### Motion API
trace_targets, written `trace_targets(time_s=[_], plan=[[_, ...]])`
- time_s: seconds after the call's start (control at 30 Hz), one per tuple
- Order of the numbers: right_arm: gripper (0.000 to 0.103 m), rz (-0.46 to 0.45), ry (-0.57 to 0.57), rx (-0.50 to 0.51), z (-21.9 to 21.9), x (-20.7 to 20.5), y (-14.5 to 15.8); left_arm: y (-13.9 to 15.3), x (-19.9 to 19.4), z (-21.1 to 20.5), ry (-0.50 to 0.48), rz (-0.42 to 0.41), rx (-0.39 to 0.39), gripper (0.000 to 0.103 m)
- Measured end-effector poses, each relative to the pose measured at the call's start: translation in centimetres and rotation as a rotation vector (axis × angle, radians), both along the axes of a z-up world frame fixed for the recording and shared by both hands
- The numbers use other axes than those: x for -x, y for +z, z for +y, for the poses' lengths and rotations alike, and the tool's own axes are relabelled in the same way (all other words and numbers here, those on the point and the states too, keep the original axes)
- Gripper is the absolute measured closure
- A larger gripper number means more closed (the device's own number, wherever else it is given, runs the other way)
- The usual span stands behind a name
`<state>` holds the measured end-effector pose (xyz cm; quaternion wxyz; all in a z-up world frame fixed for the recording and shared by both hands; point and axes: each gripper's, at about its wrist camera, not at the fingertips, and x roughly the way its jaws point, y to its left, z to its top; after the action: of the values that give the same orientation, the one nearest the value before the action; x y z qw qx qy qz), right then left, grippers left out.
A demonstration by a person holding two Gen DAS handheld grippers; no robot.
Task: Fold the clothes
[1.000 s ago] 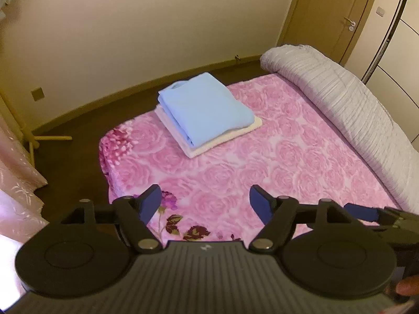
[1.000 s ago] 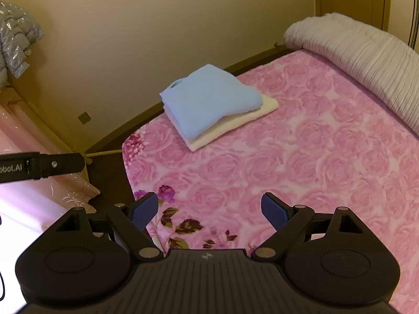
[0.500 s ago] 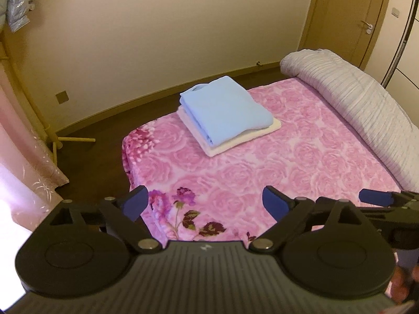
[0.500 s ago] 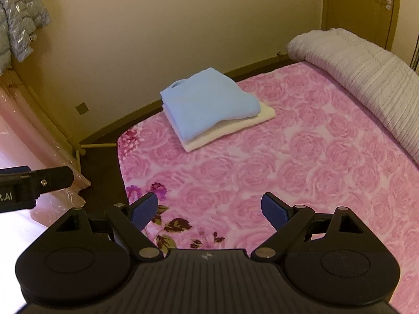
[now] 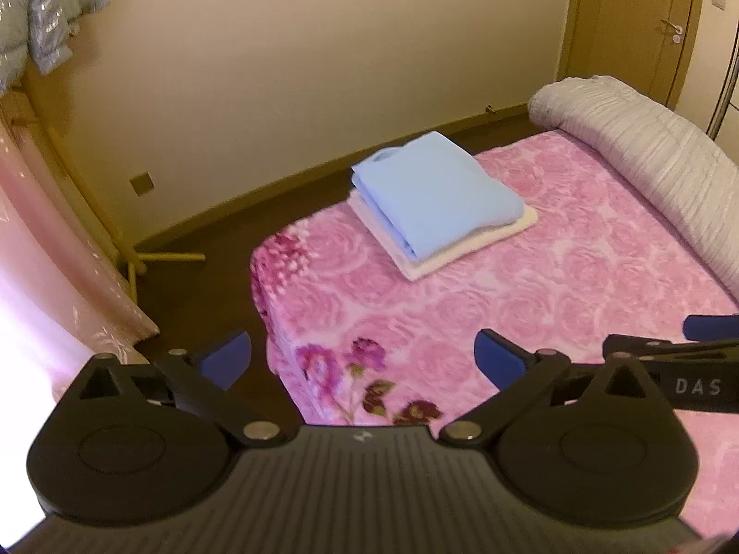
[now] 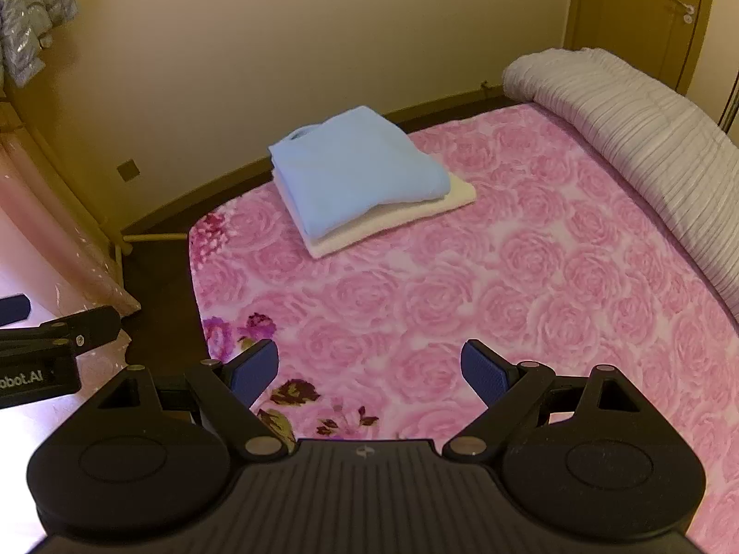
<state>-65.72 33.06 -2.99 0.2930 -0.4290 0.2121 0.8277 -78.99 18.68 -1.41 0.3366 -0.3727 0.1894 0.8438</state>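
A home bedroom: a bed [image 6: 462,286] under a pink rose-patterned blanket [image 5: 531,286], a rolled grey quilt [image 6: 646,124] along its far side, two folded garments [image 6: 365,175] stacked near one corner. Cream walls with a wooden door [image 5: 642,23], dark floor [image 5: 194,286], pink curtains [image 5: 41,249] at the left, a silvery padded jacket [image 5: 41,14] hanging above.

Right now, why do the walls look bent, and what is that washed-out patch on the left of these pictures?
Left wrist view: the fisheye lens bows the skirting board and door frame; bright light bleaches the pink curtain at the left edge; the bed cover looks slightly soft. Right wrist view: the same curving, with glare at lower left beside the left claw.
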Motion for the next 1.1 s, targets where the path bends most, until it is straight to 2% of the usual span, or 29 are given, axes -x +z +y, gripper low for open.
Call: trace_targets(time_s=[0.33, 0.47, 0.87, 1.1], plan=[[0.014, 0.019, -0.025, 0.018, 2.5, 1.4, -1.1, -1.9, 2.9, 3.0, -0.046, -0.106, -0.034, 0.001], [0.014, -0.01, -0.03, 0.045, 3.9, 2.3, -2.1, -2.7, 4.0, 4.3, -0.057, -0.13, -0.049, 0.001], [0.014, -0.103, -0.061, 0.053, 7.2, 5.1, -5.1, -4.8, 6.2, 9.1, -0.089, -0.127, 0.011, 0.001], [0.014, -0.124, -0.07, 0.07, 8.9, 6.1, -6.5, -6.6, 7.2, 10.8, -0.101, -0.173, 0.04, 0.001]])
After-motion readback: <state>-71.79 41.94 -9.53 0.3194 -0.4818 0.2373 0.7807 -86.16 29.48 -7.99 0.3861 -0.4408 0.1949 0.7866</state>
